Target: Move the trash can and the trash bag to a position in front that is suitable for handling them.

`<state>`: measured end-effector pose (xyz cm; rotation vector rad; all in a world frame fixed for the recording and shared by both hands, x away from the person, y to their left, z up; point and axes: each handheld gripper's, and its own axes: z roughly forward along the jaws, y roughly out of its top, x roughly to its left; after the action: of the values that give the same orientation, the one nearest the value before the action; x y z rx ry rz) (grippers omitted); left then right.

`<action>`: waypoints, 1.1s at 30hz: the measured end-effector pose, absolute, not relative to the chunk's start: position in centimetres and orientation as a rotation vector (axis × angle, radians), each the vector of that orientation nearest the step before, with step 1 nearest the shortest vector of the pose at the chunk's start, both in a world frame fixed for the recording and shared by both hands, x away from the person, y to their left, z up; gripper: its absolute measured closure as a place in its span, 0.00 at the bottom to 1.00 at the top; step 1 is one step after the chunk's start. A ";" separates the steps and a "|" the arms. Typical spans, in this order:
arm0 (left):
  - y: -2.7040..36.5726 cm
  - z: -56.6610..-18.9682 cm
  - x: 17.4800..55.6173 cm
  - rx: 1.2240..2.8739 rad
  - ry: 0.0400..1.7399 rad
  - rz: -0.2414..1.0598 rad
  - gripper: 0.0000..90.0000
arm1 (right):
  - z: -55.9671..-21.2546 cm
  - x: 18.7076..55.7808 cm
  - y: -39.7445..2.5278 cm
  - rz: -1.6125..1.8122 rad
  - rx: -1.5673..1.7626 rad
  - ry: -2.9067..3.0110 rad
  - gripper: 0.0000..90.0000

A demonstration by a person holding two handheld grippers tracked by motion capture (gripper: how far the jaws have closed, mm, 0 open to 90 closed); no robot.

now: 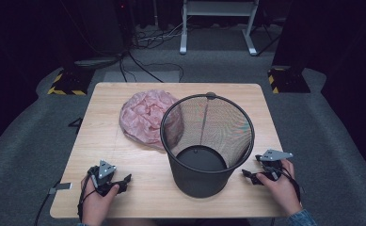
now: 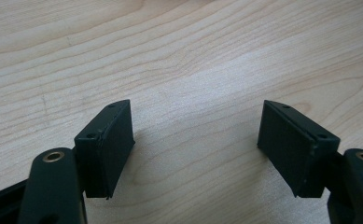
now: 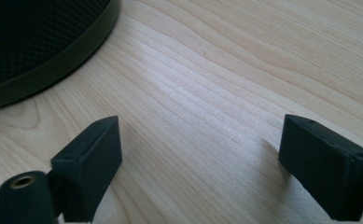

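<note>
Both hands rested at the near table (image 1: 124,197) edge: the left gripper (image 2: 195,140) and right gripper (image 3: 200,158) each gaped wide, holding nothing. Between them stood an upright black mesh bin (image 1: 208,146), a crumpled pink bag (image 1: 143,117) touching its far-left side.

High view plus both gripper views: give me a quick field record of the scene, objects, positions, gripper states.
surface: light wooden table
bin: black wire-mesh waste basket, upright, nothing visible inside
bag: crumpled pink plastic bag, behind-left of the basket, contact unclear
left gripper: open, on table near front-left, holds nothing
right gripper: open, beside the basket's base, holds nothing
</note>
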<state>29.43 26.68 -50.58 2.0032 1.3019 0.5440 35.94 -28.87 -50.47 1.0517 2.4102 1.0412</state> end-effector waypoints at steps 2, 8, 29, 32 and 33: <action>26.6 -50.6 29.5 2.003 1.302 0.541 0.28 | -50.5 35.9 -28.9 1.049 1.051 2.406 0.17; 25.6 -49.6 29.6 1.993 1.268 0.516 0.27 | -49.4 35.8 -28.8 1.164 1.064 2.374 0.20; 16.1 -47.1 35.0 1.991 1.030 0.518 0.30 | -46.9 38.7 -24.2 1.197 1.042 2.297 0.24; 15.7 -47.3 35.3 1.971 1.027 0.472 0.31 | -46.9 38.9 -23.7 1.204 1.027 2.304 0.29; 15.7 -47.4 35.3 1.990 1.013 0.487 0.36 | -46.9 38.8 -23.4 1.205 1.017 2.305 0.33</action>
<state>35.30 15.71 -47.40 1.9896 1.0128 0.4871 38.85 -23.41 -46.86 1.0170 2.3049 1.2052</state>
